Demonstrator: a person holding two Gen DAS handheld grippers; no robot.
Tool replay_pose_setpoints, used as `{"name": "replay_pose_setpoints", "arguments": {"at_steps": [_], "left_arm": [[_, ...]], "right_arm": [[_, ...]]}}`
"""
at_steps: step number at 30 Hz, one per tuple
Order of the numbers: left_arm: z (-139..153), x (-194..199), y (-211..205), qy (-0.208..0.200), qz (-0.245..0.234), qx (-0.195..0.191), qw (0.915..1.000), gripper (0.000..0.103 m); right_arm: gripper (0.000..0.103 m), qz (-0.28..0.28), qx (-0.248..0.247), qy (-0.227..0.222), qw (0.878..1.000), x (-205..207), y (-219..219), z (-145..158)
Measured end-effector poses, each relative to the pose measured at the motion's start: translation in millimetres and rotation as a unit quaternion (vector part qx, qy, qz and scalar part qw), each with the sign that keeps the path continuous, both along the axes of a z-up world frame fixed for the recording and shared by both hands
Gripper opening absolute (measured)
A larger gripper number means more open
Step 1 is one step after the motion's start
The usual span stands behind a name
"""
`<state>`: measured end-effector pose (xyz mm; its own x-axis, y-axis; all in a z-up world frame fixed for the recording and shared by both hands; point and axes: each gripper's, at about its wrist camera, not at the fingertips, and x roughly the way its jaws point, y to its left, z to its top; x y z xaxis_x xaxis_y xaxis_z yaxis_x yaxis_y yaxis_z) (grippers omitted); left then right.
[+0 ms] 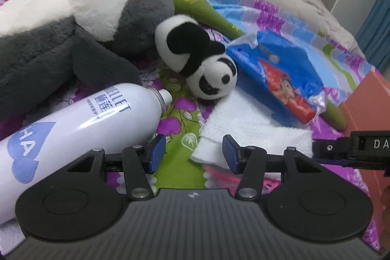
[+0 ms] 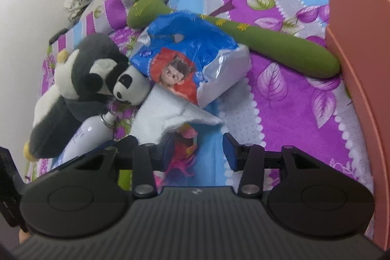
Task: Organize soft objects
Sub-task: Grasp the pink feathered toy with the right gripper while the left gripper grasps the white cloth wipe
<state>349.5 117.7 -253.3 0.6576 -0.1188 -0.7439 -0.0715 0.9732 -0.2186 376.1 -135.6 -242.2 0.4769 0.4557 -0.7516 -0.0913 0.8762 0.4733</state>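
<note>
Both the left hand-held gripper [image 1: 192, 151] and the right hand-held gripper [image 2: 198, 150] hung released over the white cloth [image 1: 246, 123] beside the panda toy [image 1: 197, 57], approach apparently under way, the next move probably closing on something soft.

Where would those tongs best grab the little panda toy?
Probably the small panda's round white head end nearest the camera, coming from above and in front. It lies on its side on the bedspread, pressed against the big grey plush behind it, so the front is freest.
</note>
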Motion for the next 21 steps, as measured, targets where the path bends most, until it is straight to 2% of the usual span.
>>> {"name": "replay_pose_setpoints", "arguments": {"at_steps": [5, 9, 11, 13, 16, 19, 21], "left_arm": [[-7, 2, -2, -0.006, -0.013, -0.003, 0.9999, 0.057], [-7, 1, -1, -0.008, -0.020, -0.022, 0.9995, 0.056], [-7, 1, -3, -0.007, -0.024, -0.019, 0.9995, 0.054], [-6, -2, -5, -0.009, -0.033, -0.025, 0.9991, 0.038], [-6, -4, -9, -0.010, -0.043, -0.029, 0.9986, 0.022], [-7, -7, -12, -0.013, -0.040, -0.023, 0.9988, 0.008], [-6, -9, -11, -0.012, -0.034, -0.028, 0.9990, 0.006]], "right_arm": [[0.044, 0.007, 0.006, 0.014, 1.000, 1, 9, -6], [0.043, 0.006, 0.021, 0.024, 0.999, 1, 12, -8], [0.037, 0.008, 0.012, 0.024, 1.000, 1, 16, -11], [0.032, 0.010, 0.014, 0.023, 1.000, 1, 17, -11], [0.032, 0.005, 0.013, 0.025, 1.000, -1, 16, -11], [0.032, 0.004, -0.002, 0.024, 1.000, -4, 15, -8], [0.032, 0.003, -0.010, 0.023, 1.000, -7, 11, -6]]}}
